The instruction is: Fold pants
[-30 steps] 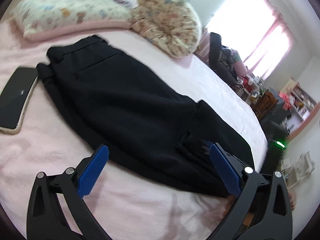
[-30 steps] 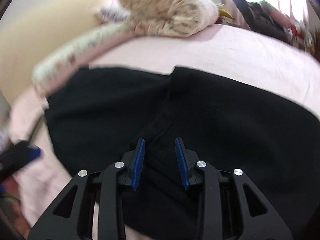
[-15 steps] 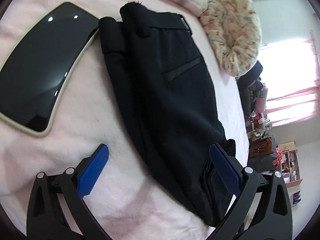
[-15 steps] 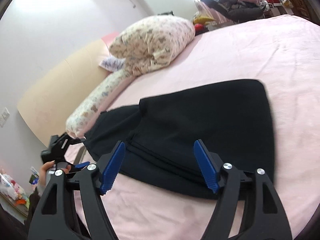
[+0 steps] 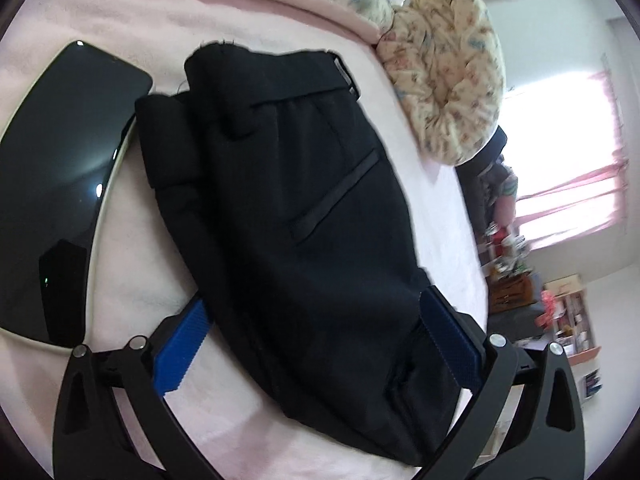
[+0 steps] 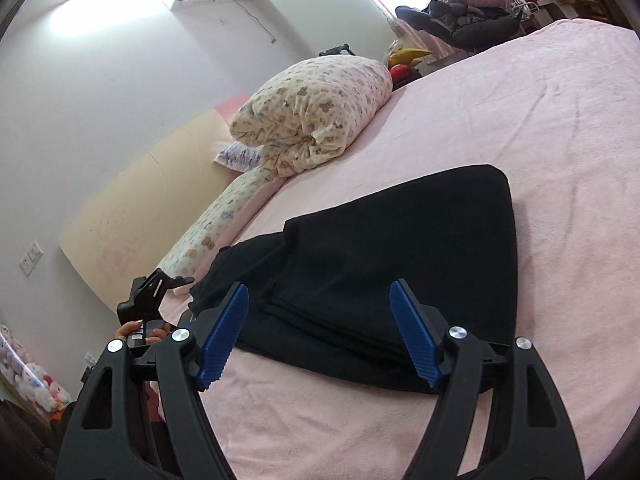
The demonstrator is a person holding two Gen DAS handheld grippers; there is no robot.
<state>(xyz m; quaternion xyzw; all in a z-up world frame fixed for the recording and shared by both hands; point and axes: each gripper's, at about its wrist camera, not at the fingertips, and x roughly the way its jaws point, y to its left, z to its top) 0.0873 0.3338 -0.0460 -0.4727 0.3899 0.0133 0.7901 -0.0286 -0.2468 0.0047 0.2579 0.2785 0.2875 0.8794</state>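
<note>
Black pants (image 5: 304, 208) lie folded on the pink bed (image 5: 132, 280), waistband and back pocket toward the pillows. My left gripper (image 5: 316, 344) is open just above them, one blue pad on each side of the cloth and neither pressing it. In the right wrist view the folded pants (image 6: 400, 248) show a doubled-over leg layer on top. My right gripper (image 6: 320, 340) is open over their near edge, holding nothing. A hand (image 6: 136, 330) holding the left gripper's handle shows at the left.
A dark-screened phone in a cream case (image 5: 60, 200) lies on the bed just left of the pants. Patterned pillows (image 6: 312, 108) and a long bolster (image 6: 208, 228) line the headboard. Cluttered furniture (image 5: 560, 312) stands beyond the bed's edge.
The right gripper has opened off the black cloth and drawn back, leaving the folded layer lying flat. The left gripper has rolled and moved toward the waistband end, staying open.
</note>
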